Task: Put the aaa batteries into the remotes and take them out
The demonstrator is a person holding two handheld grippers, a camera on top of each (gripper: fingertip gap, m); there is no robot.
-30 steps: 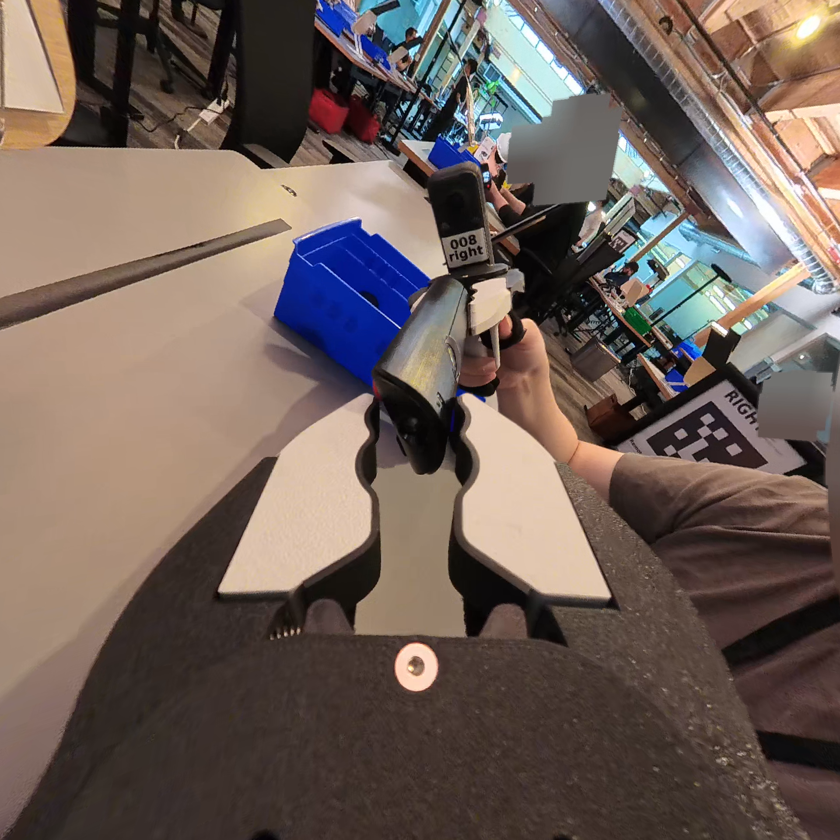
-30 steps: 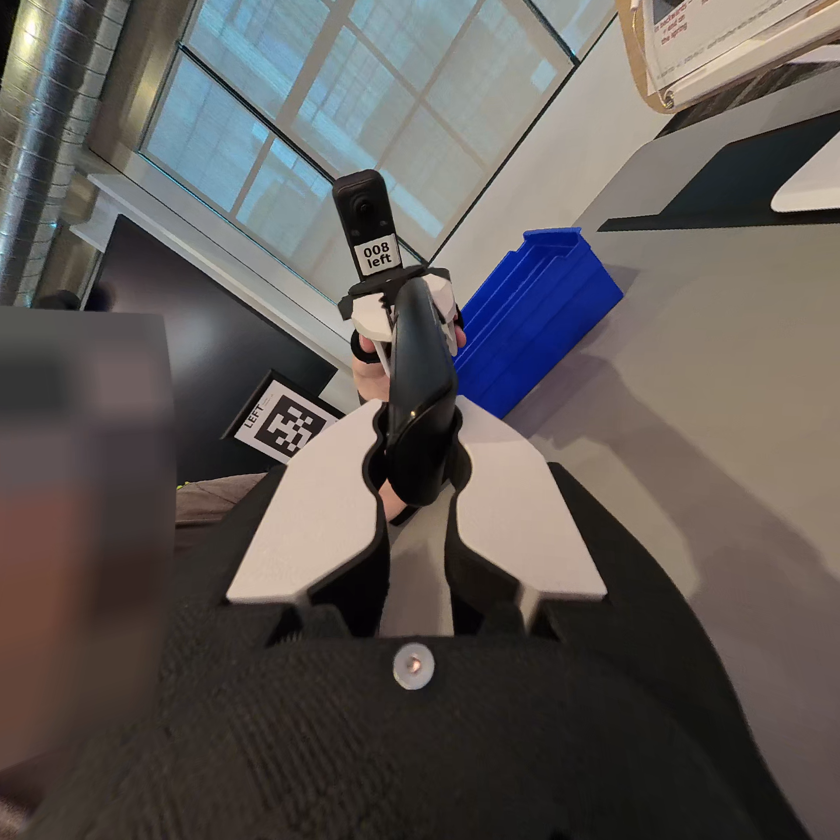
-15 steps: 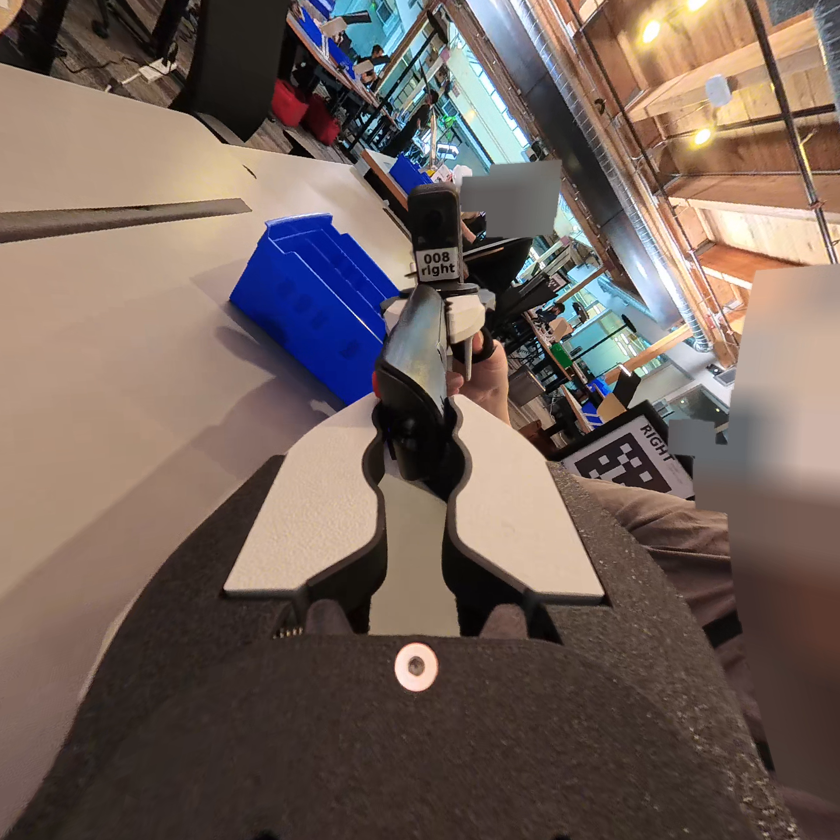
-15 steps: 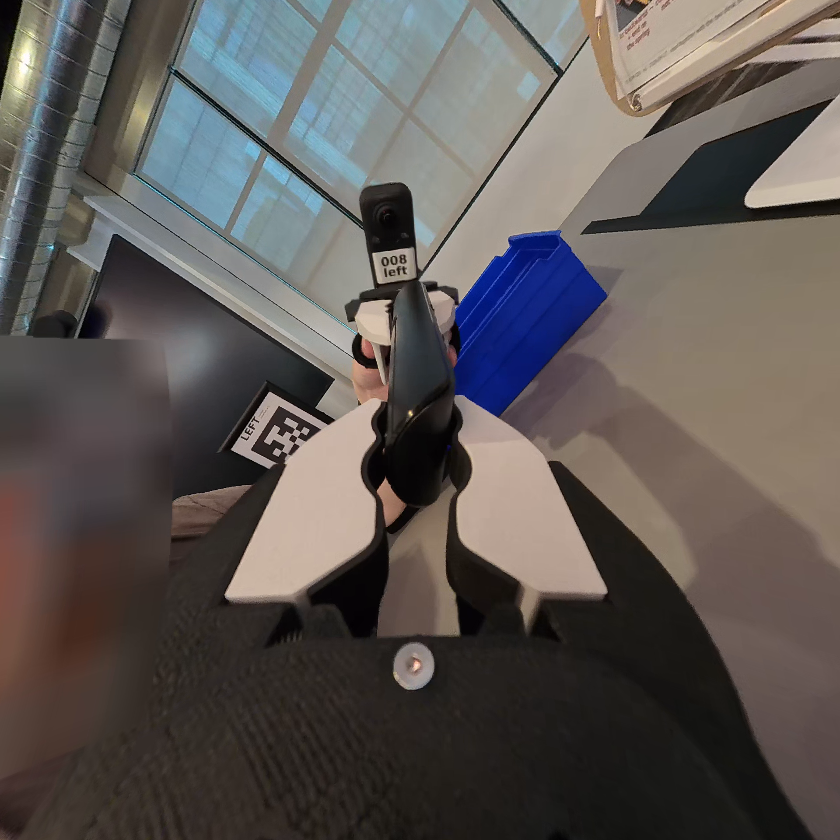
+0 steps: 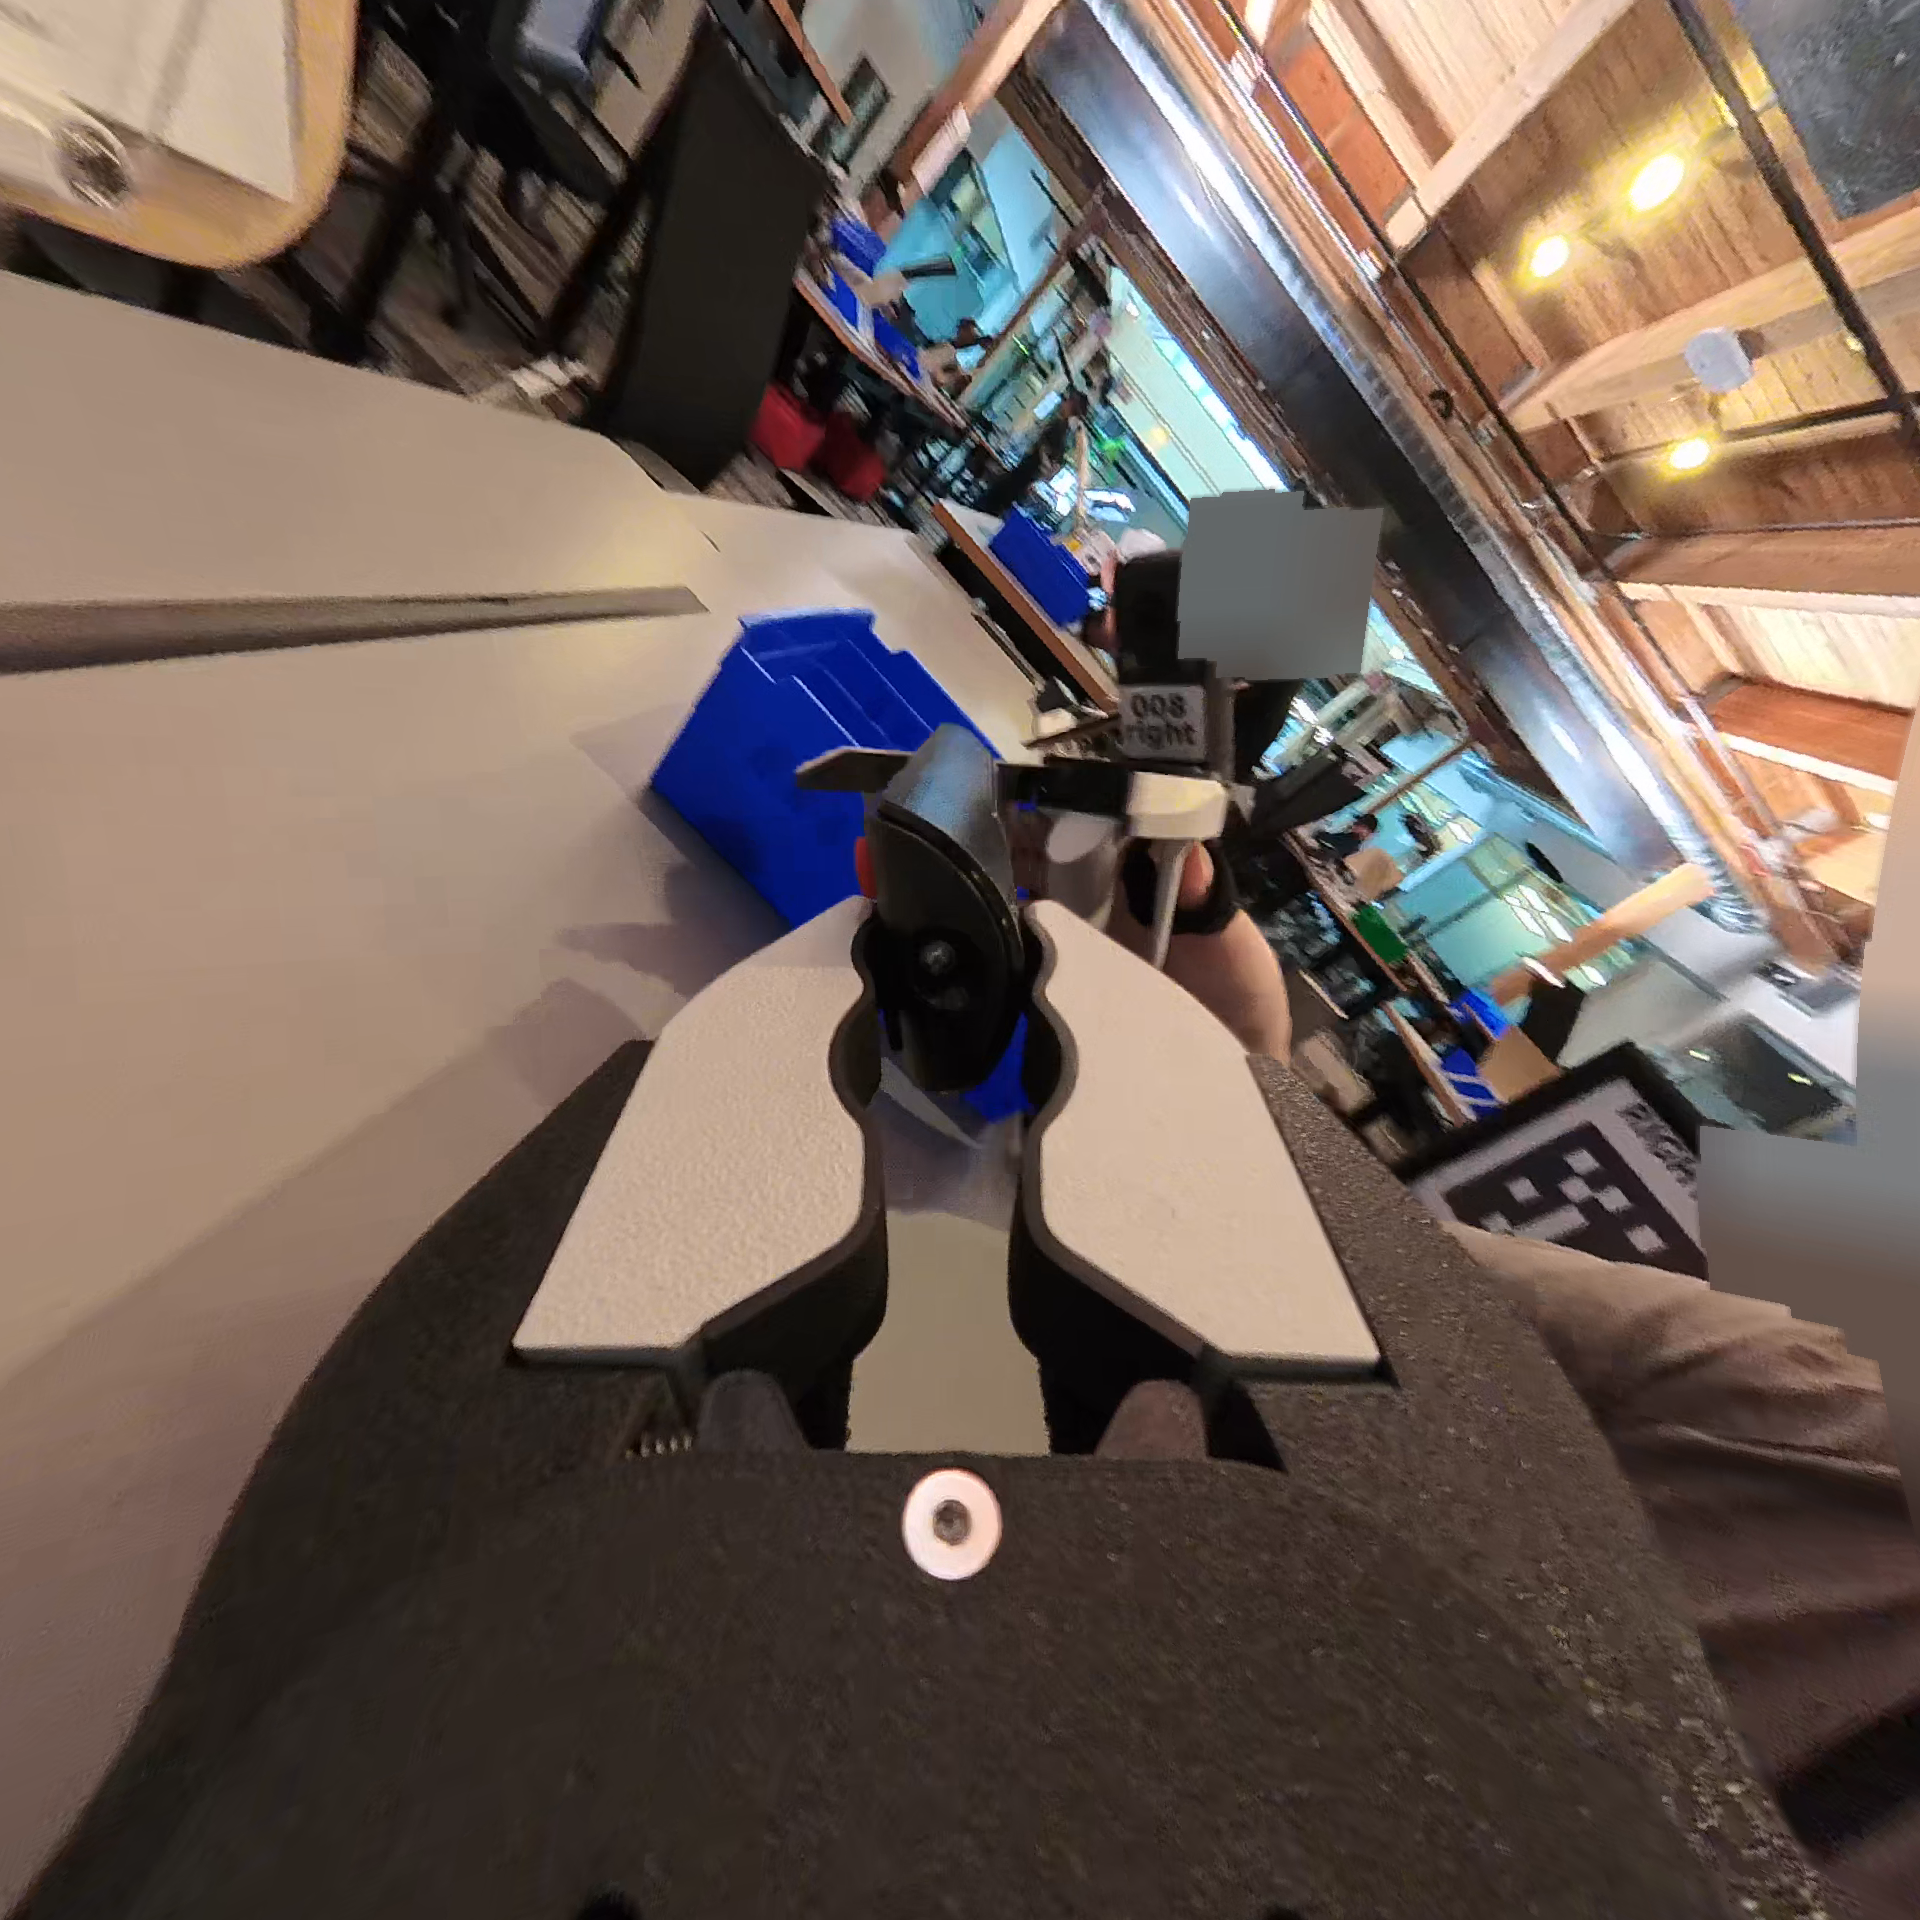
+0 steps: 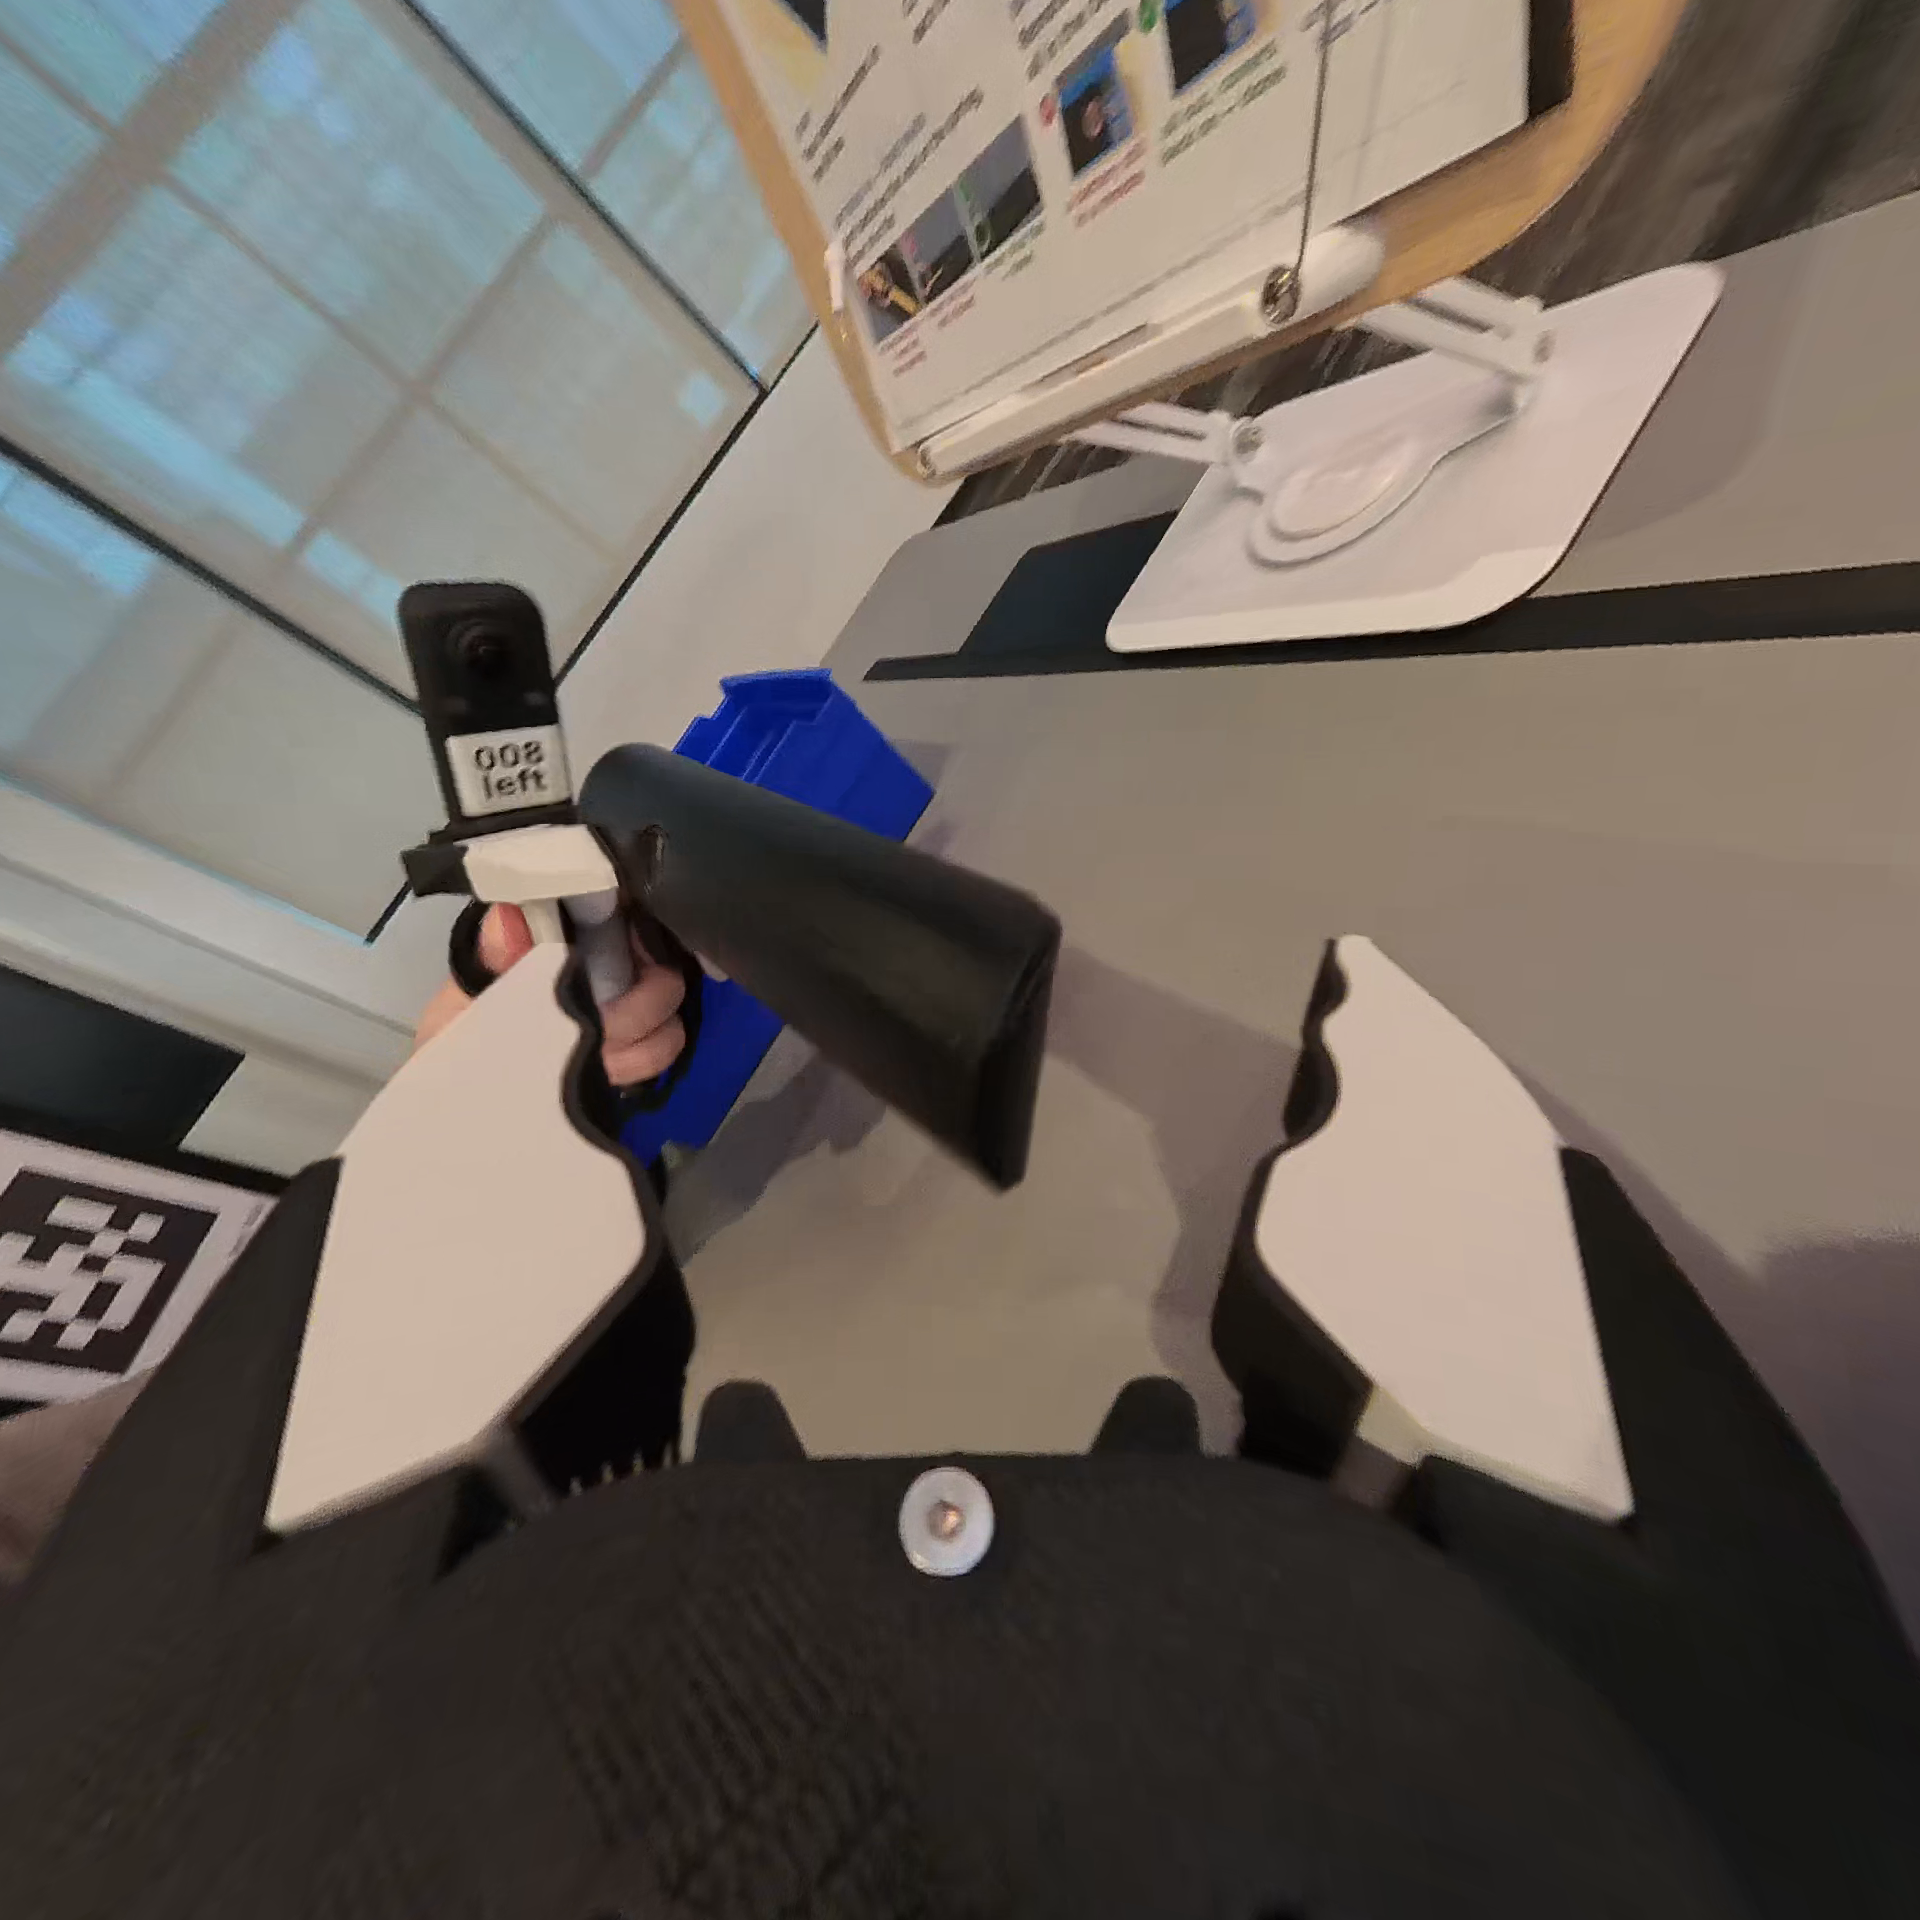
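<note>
Left claw [image 5: 948, 997]: closed on one end of the black remote [image 5: 943, 940], the two white fingers [image 5: 727, 1164] pressing its sides.
Right claw [image 6: 961, 1039]: spread wide, holding nothing; the remote's free end sits between its fingers [image 6: 468, 1236] without touching either.
Remote, place: held in the air above the grey worktop [image 5: 260, 883], in front of the blue bin [image 5: 769, 748].
Remote, axis: in the right view its long axis runs from upper left, at the far left claw, down to the lower right, where the squared end [image 6: 1003, 1049] faces the camera.
Remote, left view: seen almost end-on and strongly foreshortened, so its length hardly shows; a rounded end with a small screw faces the camera.
Left view only: the far right claw [image 5: 935, 774] seen edge-on and parted, a hand [image 5: 1195, 914] on its handle, a brown sleeve [image 5: 1683, 1455], and a busy workshop with wooden beams and lamps behind.
Right view only: the remote's smooth back [image 6: 831, 914] along its full length, a hand [image 6: 634, 1013] gripping the left claw's handle, a tilted board of printed sheets [image 6: 1143, 156] on a white stand [image 6: 1403, 520], and large windows [image 6: 260, 312].
Both views: the bin stands on the worktop just beyond the remote; a black-and-white marker card [image 6: 73, 1278] lies low at the edge.
Batteries: cannot tell; none show.
</note>
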